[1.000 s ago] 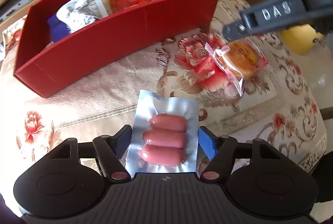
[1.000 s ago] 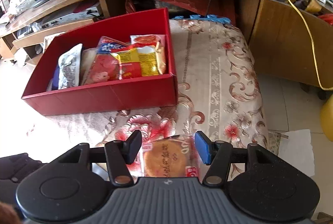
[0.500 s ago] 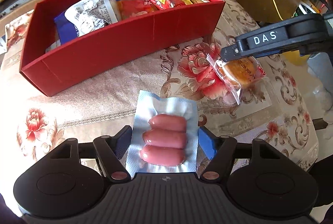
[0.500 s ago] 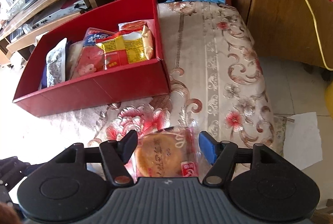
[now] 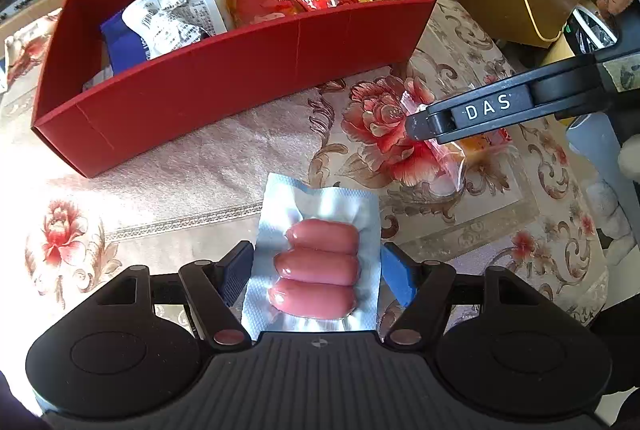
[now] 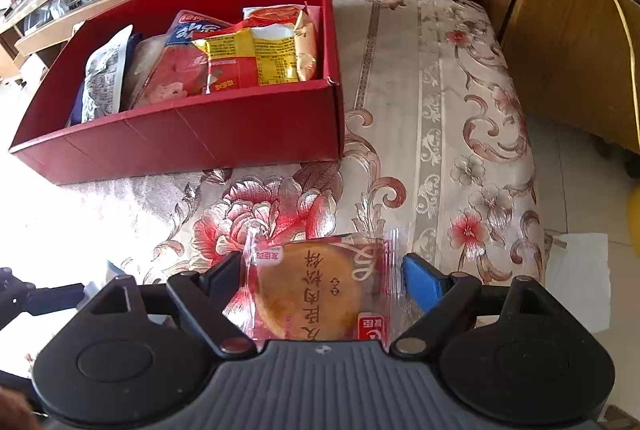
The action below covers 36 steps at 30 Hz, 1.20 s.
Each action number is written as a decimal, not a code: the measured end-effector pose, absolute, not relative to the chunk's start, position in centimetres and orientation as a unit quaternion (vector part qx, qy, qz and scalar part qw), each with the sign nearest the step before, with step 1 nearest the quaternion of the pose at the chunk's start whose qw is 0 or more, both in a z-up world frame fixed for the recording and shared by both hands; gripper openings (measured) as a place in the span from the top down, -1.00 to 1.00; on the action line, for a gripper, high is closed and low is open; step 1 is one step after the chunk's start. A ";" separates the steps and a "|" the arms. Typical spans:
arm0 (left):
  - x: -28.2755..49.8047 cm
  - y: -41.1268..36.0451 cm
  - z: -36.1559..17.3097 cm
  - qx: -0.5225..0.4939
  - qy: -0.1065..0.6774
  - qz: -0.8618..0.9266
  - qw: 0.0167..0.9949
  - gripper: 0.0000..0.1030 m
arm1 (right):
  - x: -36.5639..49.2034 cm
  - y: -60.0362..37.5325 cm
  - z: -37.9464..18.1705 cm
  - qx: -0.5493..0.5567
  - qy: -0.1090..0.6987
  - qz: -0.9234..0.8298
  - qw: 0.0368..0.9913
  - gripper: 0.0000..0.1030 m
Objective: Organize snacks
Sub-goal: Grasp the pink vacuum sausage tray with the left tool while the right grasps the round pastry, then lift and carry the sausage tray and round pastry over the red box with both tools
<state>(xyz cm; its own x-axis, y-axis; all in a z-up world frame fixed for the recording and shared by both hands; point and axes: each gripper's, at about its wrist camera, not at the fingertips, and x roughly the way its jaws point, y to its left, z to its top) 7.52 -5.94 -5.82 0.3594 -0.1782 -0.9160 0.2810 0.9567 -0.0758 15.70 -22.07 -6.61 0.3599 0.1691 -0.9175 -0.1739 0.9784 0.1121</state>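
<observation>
My left gripper [image 5: 316, 266] is shut on a silver vacuum pack of three pink sausages [image 5: 316, 270], held above the floral cloth. My right gripper [image 6: 322, 274] is shut on a clear-wrapped round cake [image 6: 310, 290]; its finger marked DAS [image 5: 480, 110] shows at the right of the left wrist view. A red box [image 5: 224, 78] with several snack packets stands ahead of both grippers, and it also shows in the right wrist view [image 6: 192, 134].
The floral tablecloth [image 6: 460, 150] covers a low table that ends at the right. A wooden cabinet [image 6: 568, 42] with a yellow cable stands at the back right. A white paper [image 6: 580, 278] lies on the floor.
Both grippers have lifted a little with their packs. The box now sits lower and closer in both views. The right gripper's finger has dropped lower in the left wrist view.
</observation>
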 end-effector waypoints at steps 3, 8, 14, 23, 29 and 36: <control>7.5 -6.1 -6.0 0.049 0.550 -0.141 0.822 -0.46 | 15.6 -21.0 -7.0 -0.031 0.557 0.111 0.823 -0.88; 7.7 -6.0 -6.2 0.047 0.551 -0.134 0.822 -0.46 | 15.2 -20.3 -7.5 -0.049 0.553 0.107 0.825 -0.99; 7.7 -5.9 -6.3 0.052 0.549 -0.127 0.824 -0.47 | 14.7 -20.0 -7.5 -0.059 0.546 0.104 0.829 -0.95; 7.6 -5.5 -6.2 0.059 0.546 -0.119 0.827 -0.46 | 12.4 -19.3 -6.2 -0.058 0.538 0.109 0.834 -0.29; 7.1 -5.2 -5.7 0.061 0.538 -0.115 0.833 -0.46 | 10.2 -18.8 -5.4 -0.062 0.533 0.118 0.836 -0.26; 6.7 -4.9 -5.4 0.065 0.534 -0.113 0.835 -0.46 | 8.5 -18.3 -4.8 -0.070 0.527 0.123 0.838 -0.26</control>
<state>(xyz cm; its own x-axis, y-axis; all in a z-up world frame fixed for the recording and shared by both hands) 6.66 -4.95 -5.39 0.4034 -0.1197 -0.9072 0.2578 0.9661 -0.0129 8.47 -18.34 -4.83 0.4145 0.1320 -0.9004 -0.2789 0.9602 0.0124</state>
